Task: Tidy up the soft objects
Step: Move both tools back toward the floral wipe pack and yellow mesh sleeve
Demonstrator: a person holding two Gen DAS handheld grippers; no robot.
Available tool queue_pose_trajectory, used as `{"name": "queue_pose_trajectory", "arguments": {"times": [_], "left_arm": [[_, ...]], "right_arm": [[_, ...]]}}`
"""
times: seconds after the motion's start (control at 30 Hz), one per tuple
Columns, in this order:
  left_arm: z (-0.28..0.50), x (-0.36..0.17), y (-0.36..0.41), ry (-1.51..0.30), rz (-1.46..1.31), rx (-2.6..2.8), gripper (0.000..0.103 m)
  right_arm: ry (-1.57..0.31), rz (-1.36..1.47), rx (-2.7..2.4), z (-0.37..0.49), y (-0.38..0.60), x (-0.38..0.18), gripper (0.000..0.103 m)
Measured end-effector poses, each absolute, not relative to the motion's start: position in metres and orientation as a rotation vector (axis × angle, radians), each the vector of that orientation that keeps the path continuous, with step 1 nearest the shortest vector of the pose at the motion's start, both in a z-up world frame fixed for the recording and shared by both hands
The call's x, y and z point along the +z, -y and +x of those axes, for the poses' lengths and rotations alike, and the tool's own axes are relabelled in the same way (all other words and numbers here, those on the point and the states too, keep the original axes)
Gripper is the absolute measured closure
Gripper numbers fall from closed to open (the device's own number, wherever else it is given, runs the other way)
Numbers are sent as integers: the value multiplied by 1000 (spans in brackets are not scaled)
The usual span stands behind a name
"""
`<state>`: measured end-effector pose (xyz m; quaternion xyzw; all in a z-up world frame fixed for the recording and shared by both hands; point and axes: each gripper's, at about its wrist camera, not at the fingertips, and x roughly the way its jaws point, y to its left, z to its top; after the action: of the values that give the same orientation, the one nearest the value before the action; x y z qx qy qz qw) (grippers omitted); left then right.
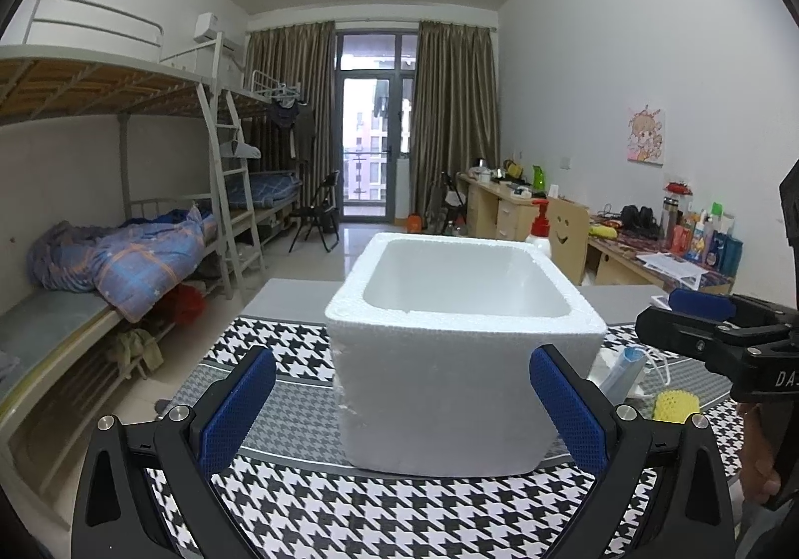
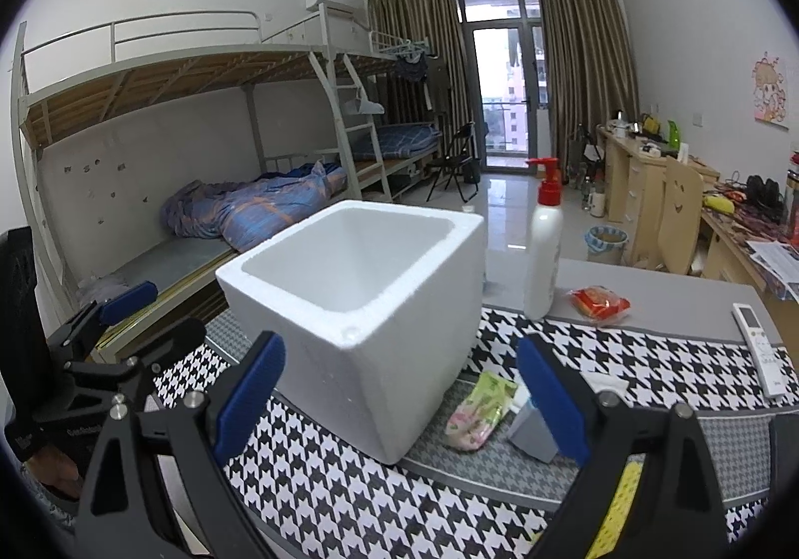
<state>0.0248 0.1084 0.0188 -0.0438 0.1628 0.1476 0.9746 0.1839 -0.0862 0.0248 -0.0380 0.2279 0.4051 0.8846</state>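
A white foam box (image 1: 464, 349) stands open and looks empty on the houndstooth cloth (image 1: 349, 509); it also shows in the right wrist view (image 2: 369, 309). My left gripper (image 1: 399, 414) is open and empty, its fingers either side of the box's near face. My right gripper (image 2: 399, 399) is open and empty, just in front of the box's corner. To the right of the box lie a floral tissue pack (image 2: 479, 409), a blue-grey face mask (image 2: 532, 429) and a yellow foam net (image 2: 619, 504). The mask (image 1: 624, 369) and net (image 1: 676, 404) also show in the left wrist view.
A white pump bottle with a red top (image 2: 544, 249), a red snack packet (image 2: 599, 304) and a white remote (image 2: 759, 349) sit on the table's far right. Bunk beds stand to the left, desks along the right wall. The right gripper's body (image 1: 714, 339) shows in the left view.
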Motion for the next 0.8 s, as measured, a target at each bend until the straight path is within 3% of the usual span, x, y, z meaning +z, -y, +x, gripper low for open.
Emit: {"name": "queue_pose_trajectory", "arguments": {"times": [0.8], "left_arm": [[31,1,-81,-328,-100,204,1]], "right_arm": [[-481,-35,743,180,134,-6,7]]}}
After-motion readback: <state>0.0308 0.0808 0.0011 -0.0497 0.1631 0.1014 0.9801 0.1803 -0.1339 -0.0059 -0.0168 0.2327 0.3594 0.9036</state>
